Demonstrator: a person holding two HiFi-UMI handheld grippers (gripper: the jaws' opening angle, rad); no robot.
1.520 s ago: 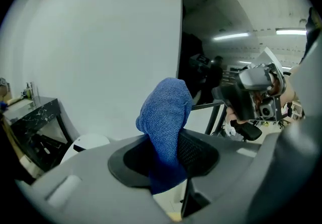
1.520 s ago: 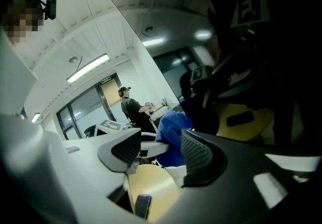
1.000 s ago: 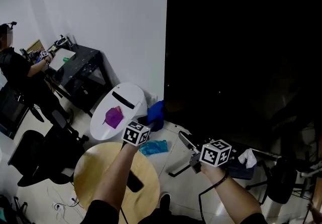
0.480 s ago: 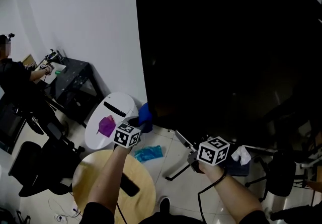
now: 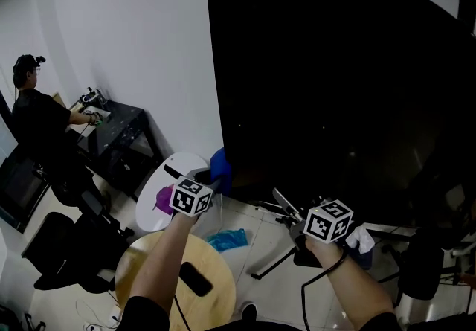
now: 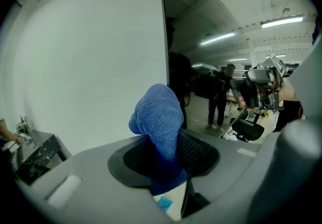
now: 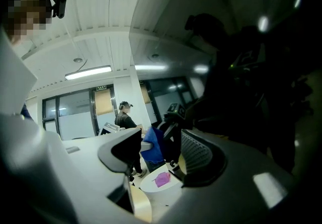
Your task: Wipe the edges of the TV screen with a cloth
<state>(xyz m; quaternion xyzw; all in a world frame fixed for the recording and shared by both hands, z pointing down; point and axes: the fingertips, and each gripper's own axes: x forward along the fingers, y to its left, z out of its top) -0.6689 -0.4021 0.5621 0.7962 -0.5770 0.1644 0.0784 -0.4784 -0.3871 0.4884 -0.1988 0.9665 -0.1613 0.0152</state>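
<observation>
Cloth [image 5: 219, 166], blue and bunched, has come up to the TV screen's [image 5: 335, 99] lower left corner, pinched tight in the left gripper's [image 6: 163, 155] jaws. Wiping that edge looks ready to start. Right gripper [image 7: 156, 160] has lifted too, jaws wide and empty.

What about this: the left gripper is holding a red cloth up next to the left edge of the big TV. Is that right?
Not quite. The cloth in the left gripper is blue, not red. The left gripper view shows it pinched between the jaws. The rest is right: it is held up next to the left edge of the TV screen.
</observation>
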